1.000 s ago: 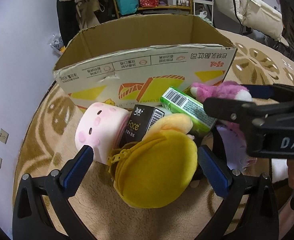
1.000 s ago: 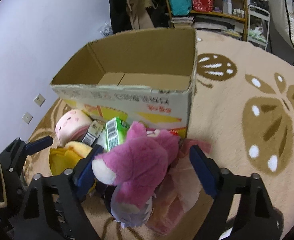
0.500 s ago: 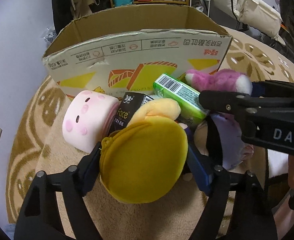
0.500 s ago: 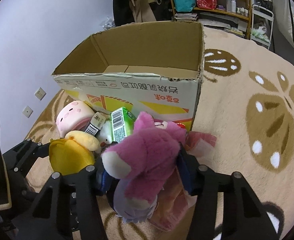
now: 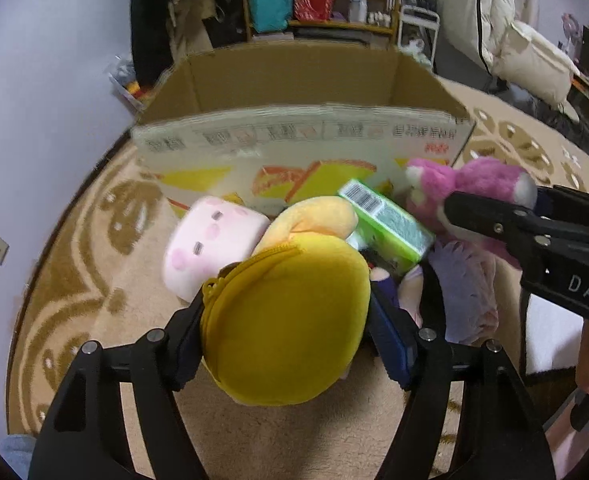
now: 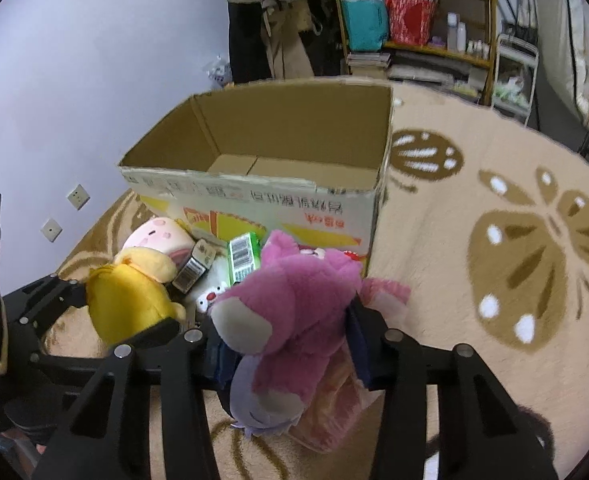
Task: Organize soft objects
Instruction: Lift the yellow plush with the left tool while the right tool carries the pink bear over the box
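Observation:
My left gripper is shut on a round yellow plush and holds it off the rug; the plush also shows in the right wrist view. My right gripper is shut on a pink plush bear, lifted in front of the open cardboard box. The bear and the box show in the left wrist view too. A pale pink cube plush lies on the rug by the box.
A green carton, a dark tissue pack, a small white toy and a pink cloth lie on the patterned rug. The purple wall is to the left. Shelves stand behind the box.
Both grippers closed, the left on the yellow plush and the right on the pink bear. Both have since risen with their toys, bringing more of the box's inside into view.

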A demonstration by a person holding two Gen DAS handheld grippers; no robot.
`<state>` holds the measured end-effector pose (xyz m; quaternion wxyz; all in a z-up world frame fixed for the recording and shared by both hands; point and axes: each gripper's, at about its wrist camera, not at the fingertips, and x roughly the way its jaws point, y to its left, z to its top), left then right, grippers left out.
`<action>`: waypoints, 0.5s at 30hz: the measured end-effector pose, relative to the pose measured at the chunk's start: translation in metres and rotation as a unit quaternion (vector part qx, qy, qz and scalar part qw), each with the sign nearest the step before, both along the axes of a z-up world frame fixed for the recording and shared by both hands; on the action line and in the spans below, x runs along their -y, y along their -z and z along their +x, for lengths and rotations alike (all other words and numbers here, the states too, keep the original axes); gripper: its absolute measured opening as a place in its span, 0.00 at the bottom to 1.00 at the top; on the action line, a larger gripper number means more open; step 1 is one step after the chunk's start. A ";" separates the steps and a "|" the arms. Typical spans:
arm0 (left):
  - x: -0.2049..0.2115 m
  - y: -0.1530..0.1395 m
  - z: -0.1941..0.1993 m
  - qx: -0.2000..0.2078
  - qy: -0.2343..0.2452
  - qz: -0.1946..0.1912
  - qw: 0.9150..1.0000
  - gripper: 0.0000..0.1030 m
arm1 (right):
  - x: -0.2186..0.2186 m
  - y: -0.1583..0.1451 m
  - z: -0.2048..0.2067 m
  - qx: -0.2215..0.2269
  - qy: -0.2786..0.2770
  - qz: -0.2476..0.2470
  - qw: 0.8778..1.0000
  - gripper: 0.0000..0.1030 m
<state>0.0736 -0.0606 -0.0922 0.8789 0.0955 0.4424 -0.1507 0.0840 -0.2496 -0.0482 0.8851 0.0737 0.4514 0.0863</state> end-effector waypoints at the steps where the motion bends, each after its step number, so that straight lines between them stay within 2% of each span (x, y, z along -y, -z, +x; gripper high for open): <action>1: -0.001 -0.004 -0.002 0.009 -0.001 0.001 1.000 0.70 | -0.001 -0.004 -0.002 0.008 0.002 -0.007 1.000 0.45; 7: -0.011 -0.029 -0.013 0.057 -0.016 -0.006 0.998 0.70 | -0.001 -0.030 -0.016 0.061 0.016 -0.021 0.998 0.39; 15: -0.025 -0.054 -0.026 0.108 -0.040 -0.009 0.993 0.70 | -0.006 -0.057 -0.031 0.107 0.029 -0.045 0.993 0.38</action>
